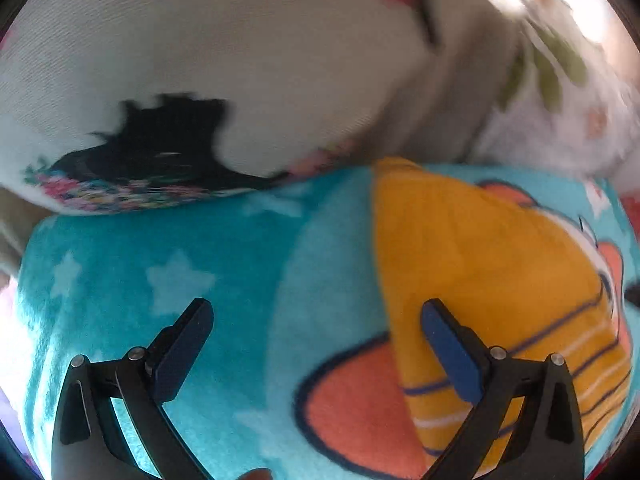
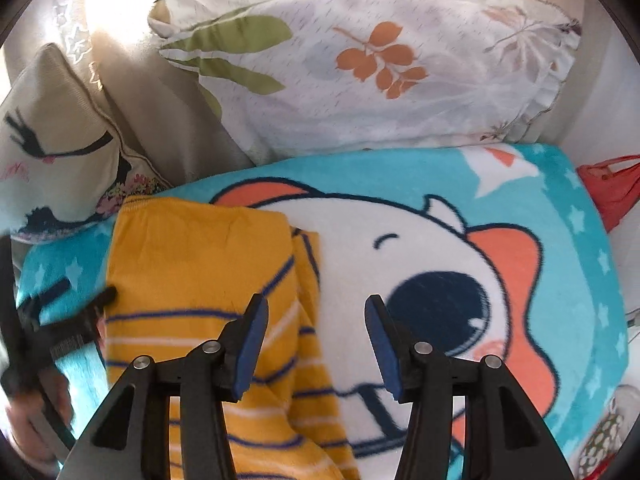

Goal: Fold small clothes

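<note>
A yellow garment (image 2: 200, 264) with blue and white stripes lies flat on a turquoise cartoon blanket (image 2: 568, 240). My right gripper (image 2: 316, 308) hovers open over the garment's right edge, pointing steeply down, with nothing between its blue pads. In the left wrist view the same yellow garment (image 1: 480, 264) lies to the right on the blanket (image 1: 120, 264). My left gripper (image 1: 316, 316) is open above the blanket, with its right finger over the garment's left edge. The left gripper (image 2: 80, 294) also shows, blurred, at the garment's left side in the right wrist view, held by a hand (image 2: 36, 412).
A white pillow with leaf prints (image 2: 360, 80) lies behind the blanket. A beige cushion with a black figure (image 2: 52, 140) sits at the back left, and fills the top of the left wrist view as a beige cushion (image 1: 220, 48). Red fabric (image 2: 608, 188) lies at the right edge.
</note>
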{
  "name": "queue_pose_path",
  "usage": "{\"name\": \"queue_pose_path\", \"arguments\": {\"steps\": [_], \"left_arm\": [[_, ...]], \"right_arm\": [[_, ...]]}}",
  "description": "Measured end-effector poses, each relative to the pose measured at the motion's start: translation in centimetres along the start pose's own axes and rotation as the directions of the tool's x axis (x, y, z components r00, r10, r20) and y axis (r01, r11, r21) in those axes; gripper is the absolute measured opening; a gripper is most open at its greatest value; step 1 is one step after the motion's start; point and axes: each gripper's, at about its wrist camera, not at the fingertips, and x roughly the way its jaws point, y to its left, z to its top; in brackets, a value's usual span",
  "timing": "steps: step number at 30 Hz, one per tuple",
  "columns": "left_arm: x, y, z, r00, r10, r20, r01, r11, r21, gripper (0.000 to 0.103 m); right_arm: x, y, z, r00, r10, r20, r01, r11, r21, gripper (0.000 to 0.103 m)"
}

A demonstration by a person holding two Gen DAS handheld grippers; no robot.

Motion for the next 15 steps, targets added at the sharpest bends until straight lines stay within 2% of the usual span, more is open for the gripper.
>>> {"name": "queue_pose_path", "arguments": {"steps": [2,4,7,10,12,15], "left_arm": [[-0.5,1.1,-0.1,1.000,-0.021,-0.004,0.020,0.998,-0.053,0.103],[-1.5,1.2,-0.9,0.997,-0.081,-0.008,0.080,0.994,-0.078,0.103],[-2.7,-0.5,-2.6,0.994,-0.108,-0.003,0.107,0.993,-0.040,0.103],[-2.8,-2.7,-4.9,0.995,-0.099,-0.030,0.100,0.995,0.013,0.103],[-3.0,-3.2,-6.8,0.995,-0.091,-0.045,0.091,0.996,0.001,0.103],[-4.1,-3.1,-9.0,0.994,-0.101,-0.041,0.099,0.994,-0.047,0.103]], "right_arm": [[-0.4,0.7,-0.6,1.000,0.023,0.010,-0.023,1.000,-0.017,0.055],[-0.6,1.6,-1.4,0.999,0.045,0.014,-0.045,0.998,-0.033,0.057],[0.6,3.6,-2.1,1.000,0.029,0.003,-0.029,0.995,-0.096,0.058],[3.3,4.4,-2.1,0.999,0.013,-0.035,-0.017,0.993,-0.119,0.059],[4.5,3.4,-2.4,0.998,0.016,-0.056,-0.021,0.996,-0.086,0.072],[4.4,1.3,-3.3,0.993,0.082,-0.082,-0.083,0.997,-0.003,0.079]]}}
